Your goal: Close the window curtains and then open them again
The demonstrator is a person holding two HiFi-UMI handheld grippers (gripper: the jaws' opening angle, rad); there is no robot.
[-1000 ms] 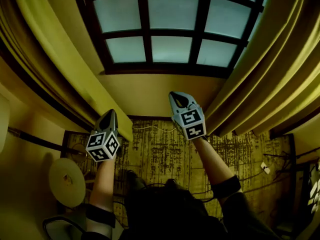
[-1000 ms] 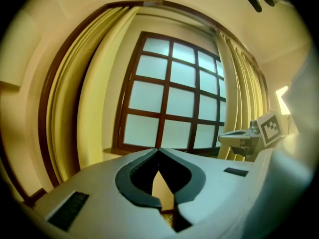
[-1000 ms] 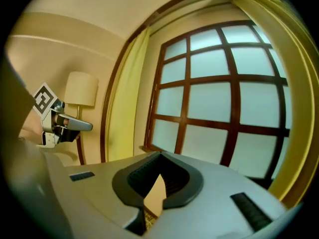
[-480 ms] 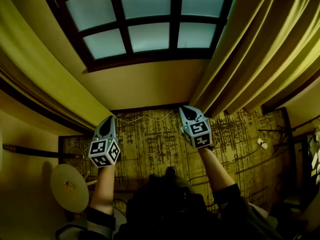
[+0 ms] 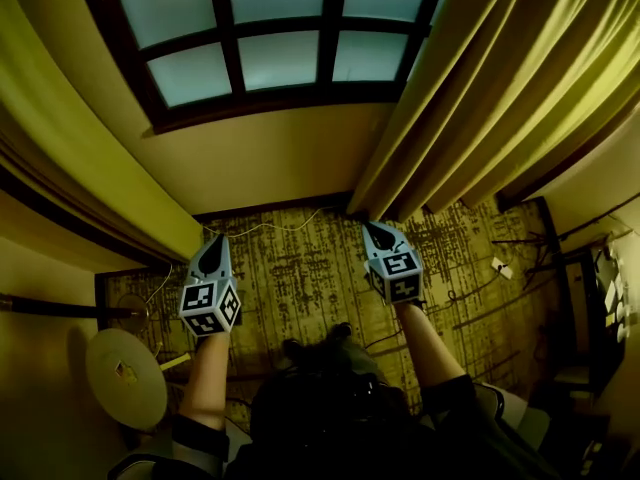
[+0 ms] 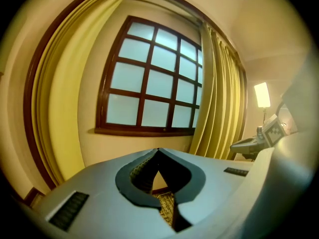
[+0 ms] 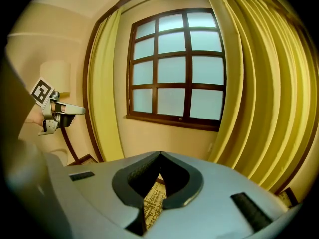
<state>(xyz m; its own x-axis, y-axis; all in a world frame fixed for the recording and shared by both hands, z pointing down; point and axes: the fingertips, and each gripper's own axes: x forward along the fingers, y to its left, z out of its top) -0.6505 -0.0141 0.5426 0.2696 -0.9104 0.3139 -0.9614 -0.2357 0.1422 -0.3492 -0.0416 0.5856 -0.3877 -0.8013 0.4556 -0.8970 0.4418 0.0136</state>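
curtains: left curtain (image 5: pixel 70 148) and right curtain (image 5: pixel 480 98) are both bunched back at the side edges of the window (image 5: pixel 270 38). The panes are fully uncovered.
curtain contact: none; both drapes hang free with nothing gripping them.
left gripper (image 6: pixel 158 150): jaws clenched tip to tip, nothing between them. Held low in front of the person, pointing at the wall (image 5: pixel 270 168) under the sill, near the left curtain's hem but apart from it.
right gripper (image 7: pixel 159 156): jaws pressed together and empty too. It is low, just short of the right curtain's bottom edge.
floor: patterned rug (image 5: pixel 300 278) under both grippers.
step: curtains stand open, hands idle. Looks like either the start before closing or the end after reopening; I can't tell which.
next move: if closing is pending, lift a gripper to a curtain's inner edge, part the jaws, pinch the fabric and drag it toward the window's middle.
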